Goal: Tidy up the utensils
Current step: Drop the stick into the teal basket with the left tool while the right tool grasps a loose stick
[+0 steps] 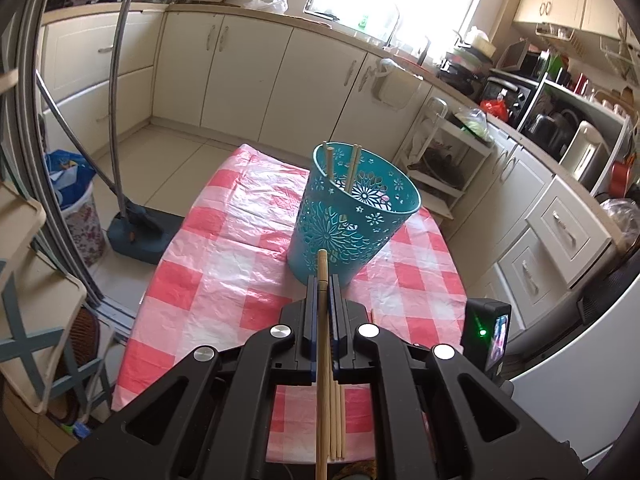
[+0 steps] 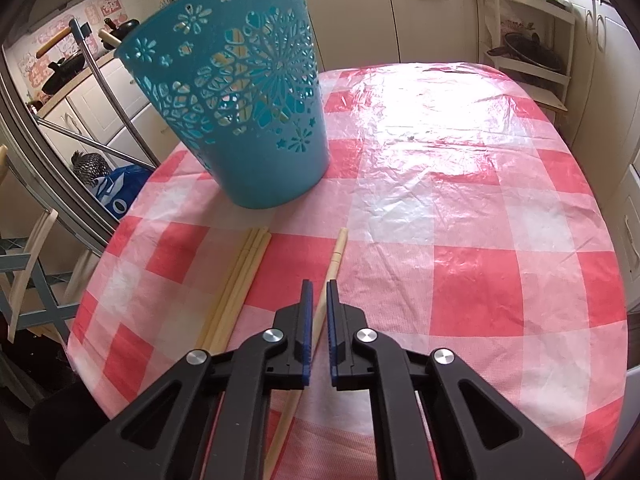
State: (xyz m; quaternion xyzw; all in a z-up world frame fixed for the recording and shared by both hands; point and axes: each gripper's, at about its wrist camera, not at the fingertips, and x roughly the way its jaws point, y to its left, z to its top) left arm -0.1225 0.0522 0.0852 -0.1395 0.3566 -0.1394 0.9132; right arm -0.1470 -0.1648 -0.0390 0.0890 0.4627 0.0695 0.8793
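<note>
A teal perforated basket (image 1: 352, 212) stands on the red-and-white checked table (image 1: 224, 248) with two chopsticks (image 1: 340, 166) leaning inside it. My left gripper (image 1: 323, 280) is shut on a wooden chopstick (image 1: 322, 320) and holds it above the table, pointing at the basket. Three loose chopsticks (image 1: 337, 420) lie below it. In the right wrist view the basket (image 2: 240, 96) stands at the far left. My right gripper (image 2: 318, 286) is narrowly open just above a single chopstick (image 2: 335, 258) lying on the table; a bundle of chopsticks (image 2: 240, 284) lies to its left.
The table's edge (image 2: 92, 280) curves close on the left, with a chair (image 2: 28, 264) beyond it. Kitchen cabinets (image 1: 248, 68) and a white shelf rack (image 1: 444, 152) stand behind. A mop and dustpan (image 1: 132, 224) stand on the floor at left.
</note>
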